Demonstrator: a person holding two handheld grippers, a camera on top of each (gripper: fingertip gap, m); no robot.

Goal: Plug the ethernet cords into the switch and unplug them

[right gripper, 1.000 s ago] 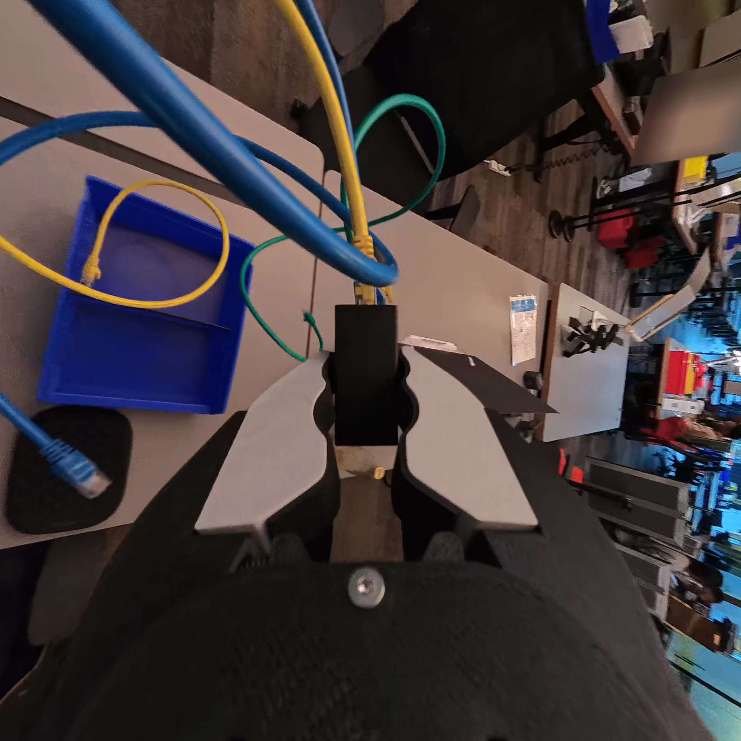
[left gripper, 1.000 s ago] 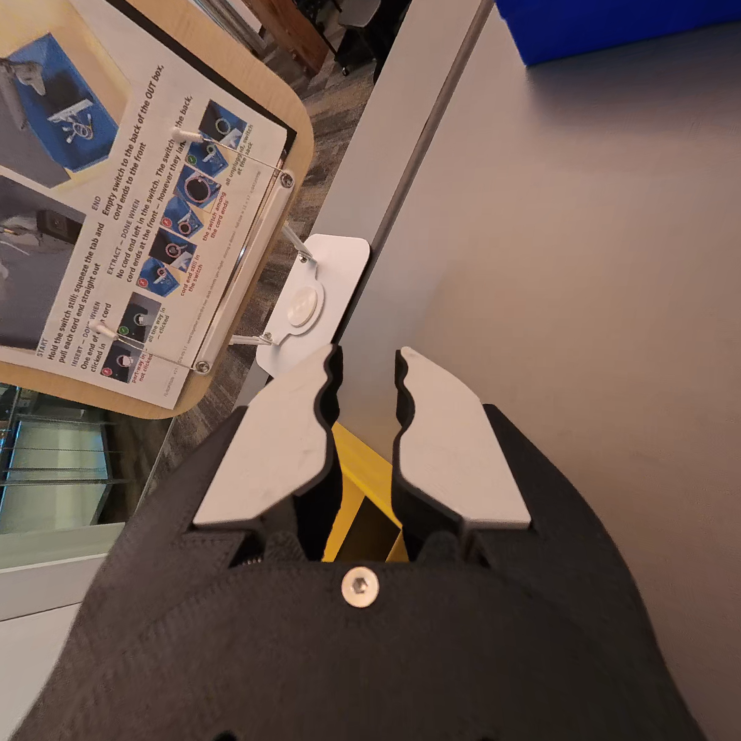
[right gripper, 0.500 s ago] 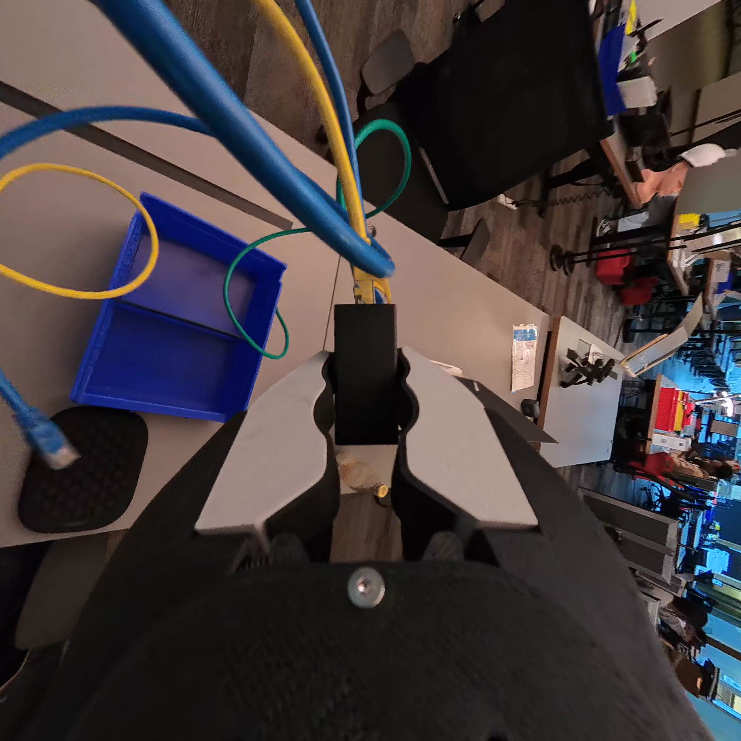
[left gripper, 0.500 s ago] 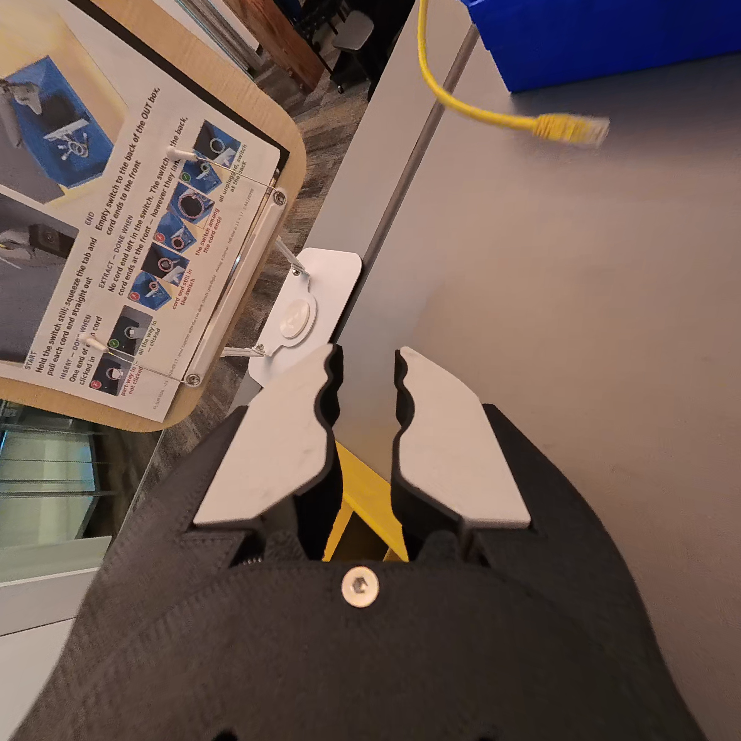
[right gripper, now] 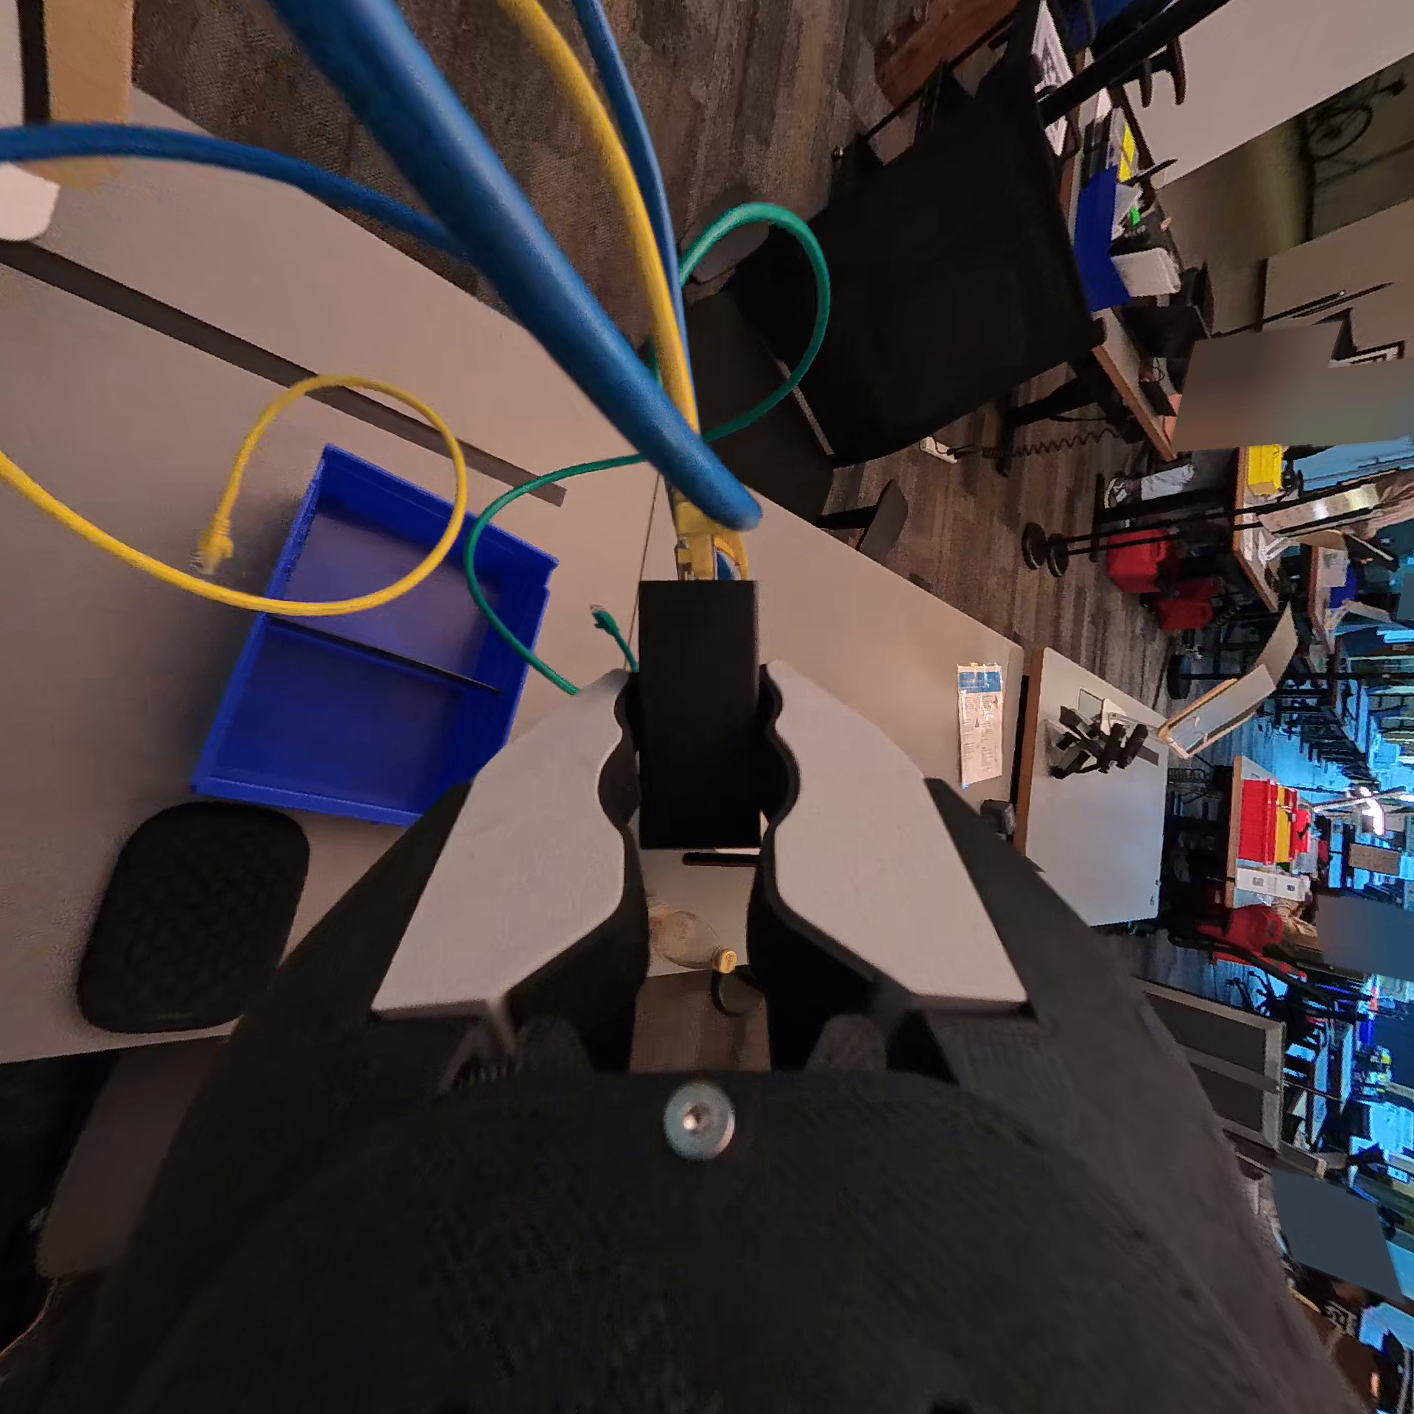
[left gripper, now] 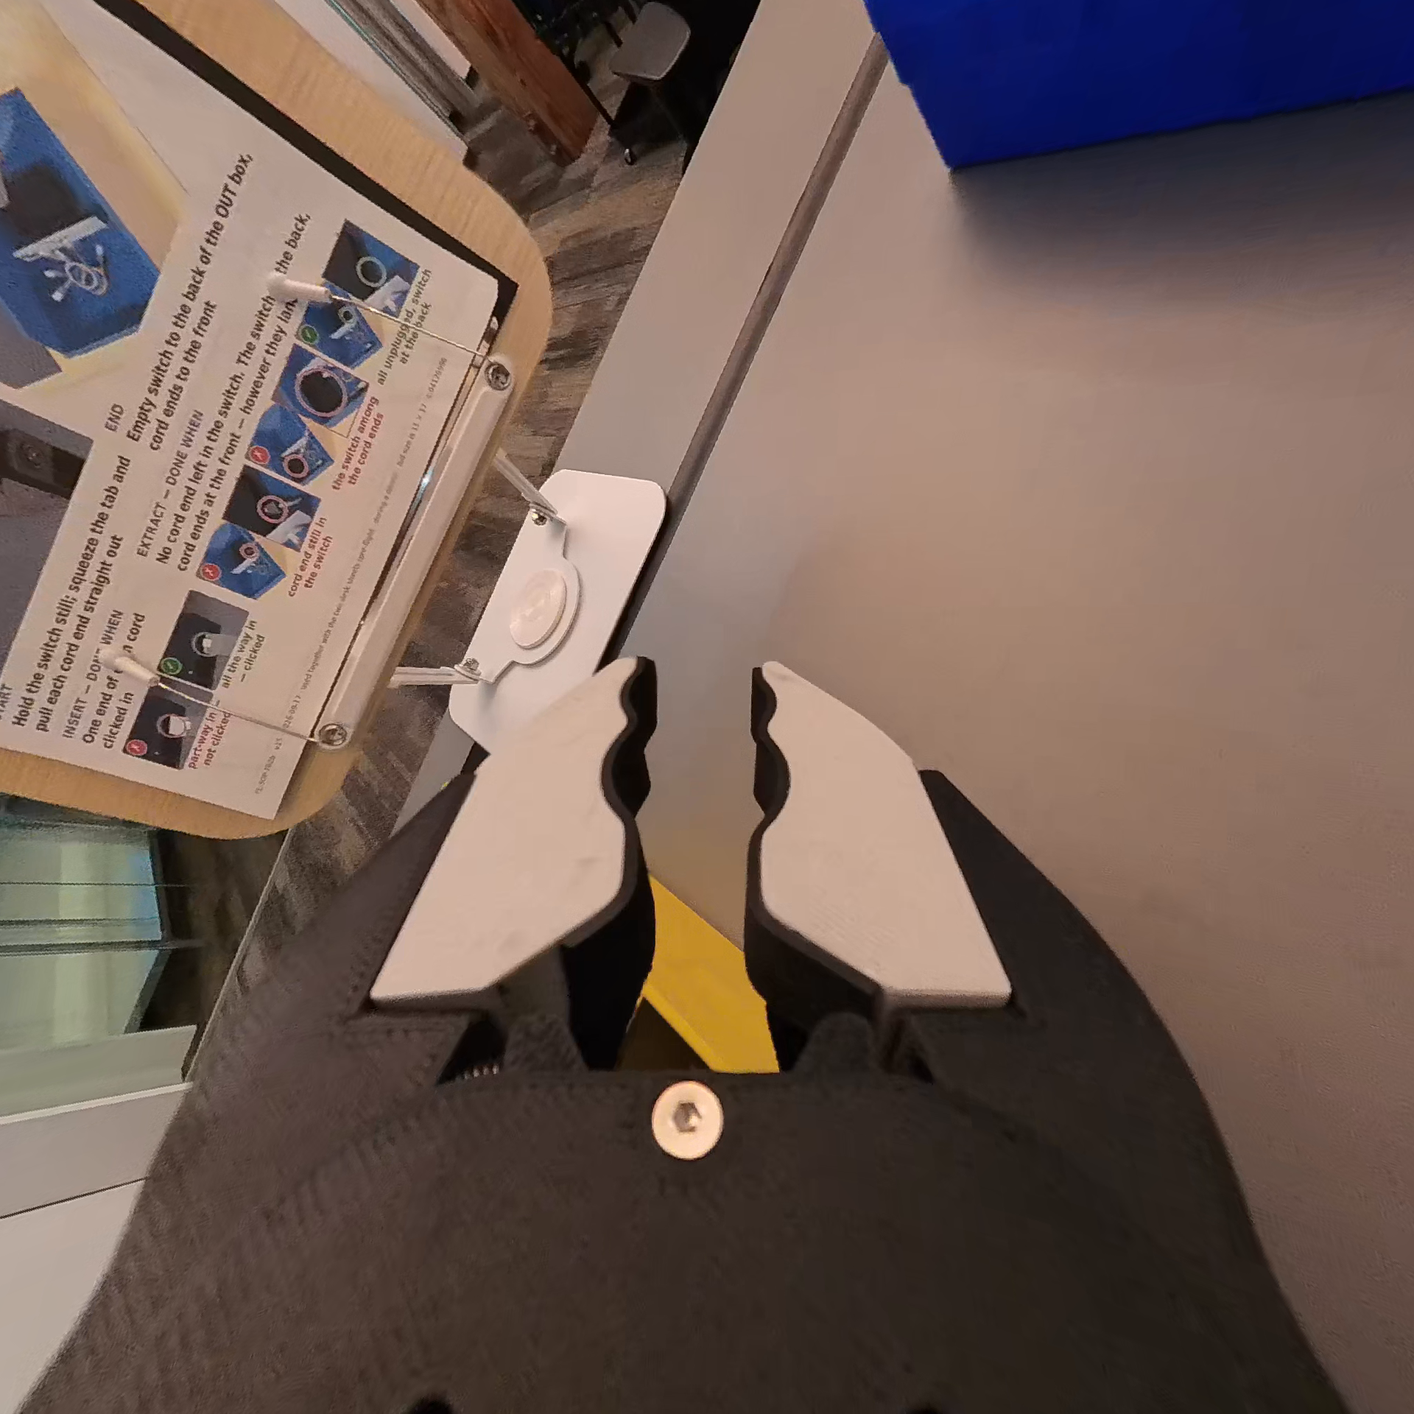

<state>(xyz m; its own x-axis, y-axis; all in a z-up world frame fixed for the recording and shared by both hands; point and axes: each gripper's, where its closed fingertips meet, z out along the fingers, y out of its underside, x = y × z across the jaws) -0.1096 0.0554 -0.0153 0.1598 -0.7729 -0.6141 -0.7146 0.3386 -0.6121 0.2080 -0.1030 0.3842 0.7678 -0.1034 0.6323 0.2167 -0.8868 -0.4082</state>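
Note:
My right gripper (right gripper: 698,689) is shut on the black switch (right gripper: 696,711) and holds it high above the grey table (right gripper: 153,321). Blue cords (right gripper: 490,222), a yellow cord (right gripper: 612,176) and a green cord (right gripper: 796,337) run from the switch's far end and hang in loops. The yellow cord's free plug (right gripper: 214,547) and the green cord's free plug (right gripper: 604,618) dangle above the table. My left gripper (left gripper: 702,689) is open and empty over the grey table's edge (left gripper: 1071,612).
A blue two-compartment bin (right gripper: 367,650) sits on the table below the cords; its corner shows in the left wrist view (left gripper: 1148,69). A black pad (right gripper: 191,910) lies beside it. An instruction sheet on a wooden board (left gripper: 191,459) stands on a white stand (left gripper: 566,581) past the table edge. Spacing between my two grippers at the tips: around 55 cm.
The right gripper has swung with the switch, so the bin and pad shifted right in view and the cords swayed. The yellow plug seen in the left wrist view has gone from it.

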